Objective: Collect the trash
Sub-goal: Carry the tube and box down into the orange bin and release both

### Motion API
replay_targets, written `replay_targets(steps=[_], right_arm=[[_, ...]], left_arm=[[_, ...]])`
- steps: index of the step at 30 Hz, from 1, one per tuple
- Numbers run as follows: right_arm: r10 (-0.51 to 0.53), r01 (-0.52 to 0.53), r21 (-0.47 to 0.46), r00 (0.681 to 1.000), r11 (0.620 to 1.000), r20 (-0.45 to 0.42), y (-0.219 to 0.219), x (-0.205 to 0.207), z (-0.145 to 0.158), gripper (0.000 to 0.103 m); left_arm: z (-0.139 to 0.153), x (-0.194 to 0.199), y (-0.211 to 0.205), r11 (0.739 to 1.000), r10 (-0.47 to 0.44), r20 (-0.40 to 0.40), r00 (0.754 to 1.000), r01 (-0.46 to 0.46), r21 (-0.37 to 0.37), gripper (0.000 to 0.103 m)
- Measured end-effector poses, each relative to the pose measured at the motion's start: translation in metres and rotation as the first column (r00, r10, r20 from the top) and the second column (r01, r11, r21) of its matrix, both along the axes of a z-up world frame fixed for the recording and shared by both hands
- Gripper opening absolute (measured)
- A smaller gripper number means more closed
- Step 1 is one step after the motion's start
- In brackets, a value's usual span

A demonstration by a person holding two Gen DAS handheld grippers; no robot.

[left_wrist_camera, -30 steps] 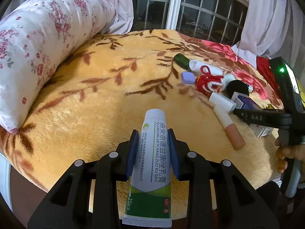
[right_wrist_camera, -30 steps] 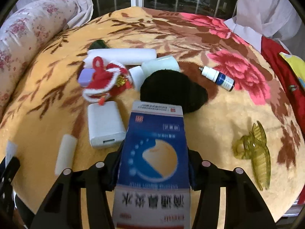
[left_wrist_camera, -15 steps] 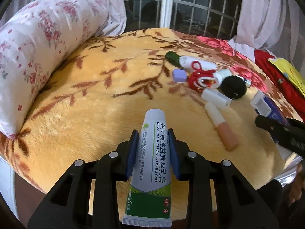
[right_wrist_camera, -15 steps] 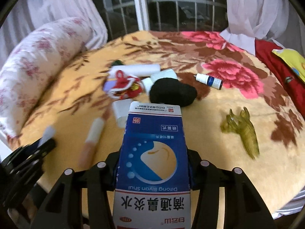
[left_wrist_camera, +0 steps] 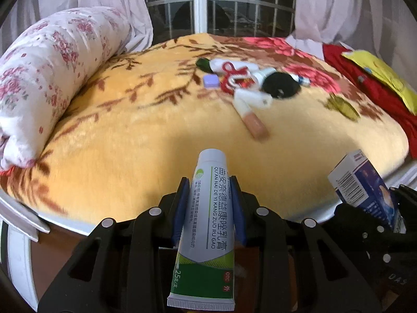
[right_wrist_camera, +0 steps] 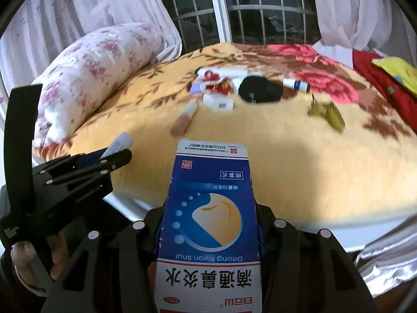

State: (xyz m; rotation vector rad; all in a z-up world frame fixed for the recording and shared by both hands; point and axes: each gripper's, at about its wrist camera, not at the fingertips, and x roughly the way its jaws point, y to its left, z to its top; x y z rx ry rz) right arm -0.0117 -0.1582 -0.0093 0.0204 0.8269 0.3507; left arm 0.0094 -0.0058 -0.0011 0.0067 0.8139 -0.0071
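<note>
- Trash is in both grips: a white-and-green ointment tube (left_wrist_camera: pixel 207 224) sits clamped between the blue pads of the left hand-held gripper (left_wrist_camera: pixel 208 200), cap end pointing to 12 o'clock, crimped end hanging toward the camera.
- Over on the right, the right hand-held gripper (right_wrist_camera: pixel 209 224) is closed on a blue-and-white medicine box (right_wrist_camera: pixel 209 221), printed upside down in that view, its far end toward 12 o'clock.
- From the left wrist camera, that same box shows at 4 o'clock, barcode side up, tilted.
- From the right wrist camera, the left tool sits at 9 o'clock with the tube's white tip poking out.
- Both tools hang just off the near edge of the bed, over its yellow floral blanket (left_wrist_camera: pixel 146 135).
- Up at 12 to 1 o'clock on the blanket, a cluster lies close together: a pink-tipped white tube (left_wrist_camera: pixel 250 116), a white charger block (right_wrist_camera: pixel 219 103), a red-and-white knitted ornament (left_wrist_camera: pixel 234 78), a small lilac block (left_wrist_camera: pixel 210 81), a black cap (right_wrist_camera: pixel 260 90) and a little dropper bottle (right_wrist_camera: pixel 297 84).
- An olive hair claw (right_wrist_camera: pixel 327 113) lies apart at 1 o'clock.
- A floral pillow (left_wrist_camera: pixel 49 75) runs along the blanket's edge at 10 o'clock.
</note>
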Motion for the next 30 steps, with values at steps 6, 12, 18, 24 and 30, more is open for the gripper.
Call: replay_targets(steps=[6, 12, 18, 24, 30], right_arm=[[0.024, -0.024, 0.001, 0.998, 1.0, -0.052, 0.001, -0.032, -0.023, 0.051], [0.066, -0.072, -0.041, 0.988, 0.997, -0.14, 0.012, -0.048, -0.052, 0.051], [0.064, -0.078, -0.059, 0.973, 0.995, -0.223, 0.015, -0.042, -0.075, 0.051], [0.049, -0.074, -0.068, 0.948, 0.995, -0.316, 0.015, -0.025, -0.1, 0.056], [0.036, -0.061, -0.063, 0.941, 0.996, -0.337, 0.01, -0.017, -0.107, 0.062]], left_arm=[[-0.021, -0.033, -0.009, 0.999, -0.034, -0.063, 0.997, 0.035, 0.01, 0.031], [-0.047, -0.048, -0.015, 0.998, -0.069, -0.15, 0.986, 0.07, 0.002, 0.031], [-0.093, -0.044, -0.019, 0.994, -0.108, -0.328, 0.938, 0.102, -0.036, 0.031], [-0.128, -0.029, -0.017, 0.994, -0.109, -0.46, 0.881, 0.095, -0.054, 0.048], [-0.138, -0.022, -0.01, 0.993, -0.104, -0.497, 0.861, 0.066, -0.094, 0.07]])
